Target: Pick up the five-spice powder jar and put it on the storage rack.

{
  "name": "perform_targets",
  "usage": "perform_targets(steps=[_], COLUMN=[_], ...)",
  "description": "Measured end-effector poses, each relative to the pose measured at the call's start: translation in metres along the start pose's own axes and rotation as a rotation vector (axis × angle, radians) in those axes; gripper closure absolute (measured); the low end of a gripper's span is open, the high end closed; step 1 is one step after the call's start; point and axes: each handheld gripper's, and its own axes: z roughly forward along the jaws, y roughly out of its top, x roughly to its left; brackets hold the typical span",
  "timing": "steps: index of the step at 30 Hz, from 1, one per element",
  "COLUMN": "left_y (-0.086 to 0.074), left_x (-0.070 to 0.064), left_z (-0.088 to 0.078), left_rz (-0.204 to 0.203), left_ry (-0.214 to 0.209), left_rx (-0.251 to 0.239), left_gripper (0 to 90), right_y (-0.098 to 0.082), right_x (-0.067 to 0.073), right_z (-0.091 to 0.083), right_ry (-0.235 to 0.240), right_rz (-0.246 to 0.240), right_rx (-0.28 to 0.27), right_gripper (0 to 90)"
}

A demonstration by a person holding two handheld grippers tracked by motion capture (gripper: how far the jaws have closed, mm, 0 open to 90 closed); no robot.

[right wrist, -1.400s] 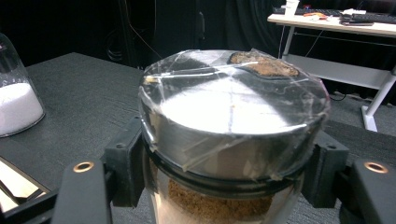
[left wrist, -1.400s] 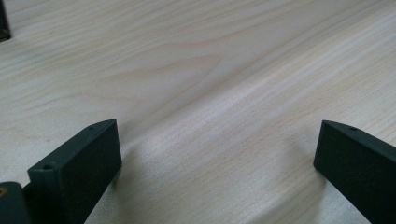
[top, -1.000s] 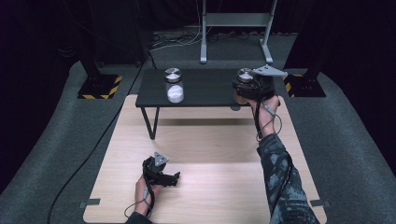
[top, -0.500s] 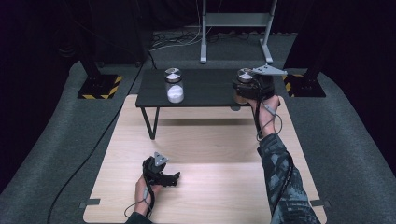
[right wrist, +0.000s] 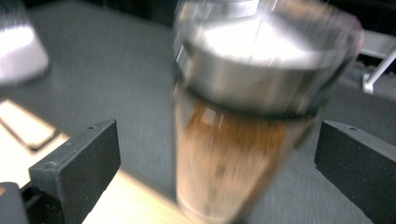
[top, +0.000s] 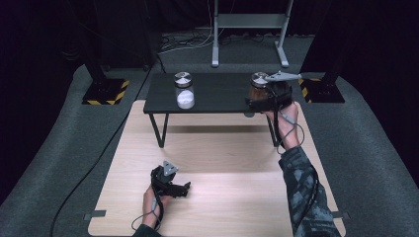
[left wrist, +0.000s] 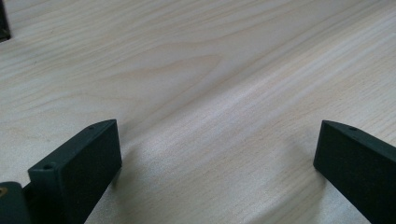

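Glass jar [right wrist: 233,135], brown contents, metal lid, upright on black table [top: 217,94].

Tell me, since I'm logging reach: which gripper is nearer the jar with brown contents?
Right. The right gripper is at the brown-filled jar, its open jaws either side of it without touching. The left gripper rests far away on the wooden board.

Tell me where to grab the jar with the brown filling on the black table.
Grip the brown-filled jar on its glass body, just below the wider metal lid. It stands upright, so come level from the near table edge, one jaw each side.
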Motion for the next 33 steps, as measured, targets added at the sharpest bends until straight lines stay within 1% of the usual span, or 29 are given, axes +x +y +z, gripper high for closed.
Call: perform_targets(steps=[5,6,7,9,12,14,17,22,24,25,26,27,29,33], left_y=[0.0,0.0,0.0,0.0,0.0,0.0,0.0,0.0,0.0,0.0,0.0,0.0,0.0,0.0], left_x=[0.0,0.0,0.0,0.0,0.0,0.0,0.0,0.0,0.0,0.0,0.0,0.0,0.0,0.0], left_z=[0.0,0.0,0.0,0.0,0.0,0.0,0.0,0.0,0.0,0.0,0.0,0.0,0.0,0.0], left_rz=[0.0,0.0,0.0,0.0,0.0,0.0,0.0,0.001,0.001,0.001,0.001,0.001,0.001,0.001], left_ry=[0.0,0.0,0.0,0.0,0.001,0.0,0.0,0.0,0.0,0.0,0.0,0.0,0.0,0.0], left_rx=[0.0,0.0,0.0,0.0,0.0,0.0,0.0,0.0,0.0,0.0,-0.001,-0.001,-0.001,0.0], left_gripper=[0.6,0.6,0.6,0.6,0.6,0.6,0.6,0.6,0.6,0.6,0.6,0.6,0.6,0.6], right_y=[-0.004,-0.004,-0.007,-0.017,-0.031,-0.041,-0.059,-0.089,-0.101,-0.101,-0.111,-0.111,-0.122,-0.13], right_x=[0.001,0.001,0.0,0.001,0.004,0.006,0.009,0.012,0.012,0.012,0.01,0.01,0.008,0.008], right_z=[-0.013,-0.013,-0.016,-0.022,-0.028,-0.03,-0.03,-0.026,-0.023,-0.023,-0.02,-0.02,-0.016,-0.014], right_ry=[0.01,0.01,0.012,0.015,0.013,0.021,0.028,0.029,0.032,0.032,0.037,0.037,0.043,0.042], right_rz=[-0.016,-0.016,-0.022,-0.029,-0.046,-0.055,-0.067,-0.065,-0.057,-0.057,-0.045,-0.045,-0.029,-0.019], right_rx=[0.091,0.091,0.109,0.146,0.194,0.239,0.304,0.398,0.424,0.424,0.448,0.448,0.475,0.484], right_gripper=[0.0,0.0,0.0,0.0,0.0,0.0,0.0,0.0,0.0,0.0,0.0,0.0,0.0,0.0])
